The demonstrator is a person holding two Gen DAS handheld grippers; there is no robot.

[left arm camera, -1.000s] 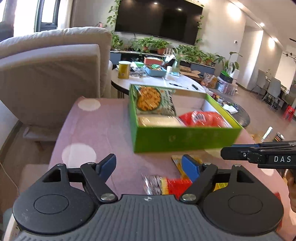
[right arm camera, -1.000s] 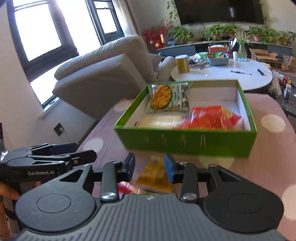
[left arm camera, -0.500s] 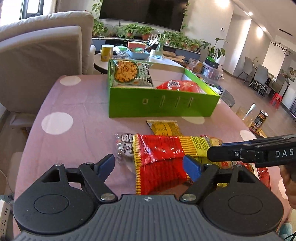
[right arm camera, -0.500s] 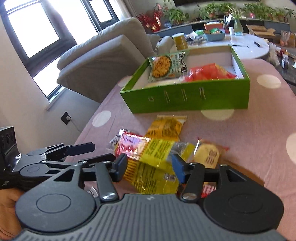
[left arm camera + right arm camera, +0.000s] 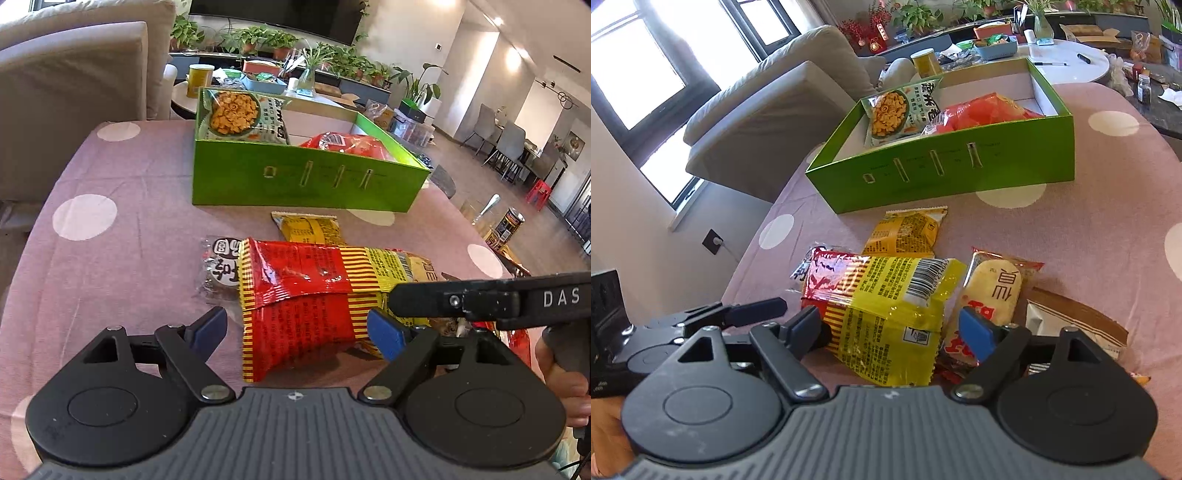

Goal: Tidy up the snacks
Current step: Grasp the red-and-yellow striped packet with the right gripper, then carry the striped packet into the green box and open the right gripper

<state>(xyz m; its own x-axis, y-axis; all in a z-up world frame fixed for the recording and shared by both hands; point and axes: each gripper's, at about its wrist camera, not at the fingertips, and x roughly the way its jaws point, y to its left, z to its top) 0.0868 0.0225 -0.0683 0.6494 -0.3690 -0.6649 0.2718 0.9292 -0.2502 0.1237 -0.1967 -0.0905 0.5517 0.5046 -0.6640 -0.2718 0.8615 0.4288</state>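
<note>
A green box [image 5: 306, 177] [image 5: 953, 170] stands on the pink dotted tablecloth and holds a cracker bag [image 5: 240, 114] [image 5: 901, 110] and a red bag [image 5: 343, 142] [image 5: 982, 110]. In front of it lie loose snacks: a long red-and-yellow bag [image 5: 306, 291] [image 5: 886, 306], a small yellow packet [image 5: 308, 229] [image 5: 908, 232], a dark round snack [image 5: 219, 266] and a rice-cracker packet [image 5: 993, 291]. My left gripper [image 5: 299, 332] is open, its fingers astride the red end of the long bag. My right gripper [image 5: 897, 328] is open astride the yellow end.
A grey sofa [image 5: 74, 74] stands left of the table. A round white table [image 5: 1067, 66] with a yellow cup [image 5: 199, 79] and clutter is behind the box. A brown-and-white packet [image 5: 1067, 321] lies at the right. Cans [image 5: 509, 225] stand on the floor.
Both grippers have drawn back from the green box and dropped toward the loose snacks. They now sit low on either end of the long red-and-yellow bag.
</note>
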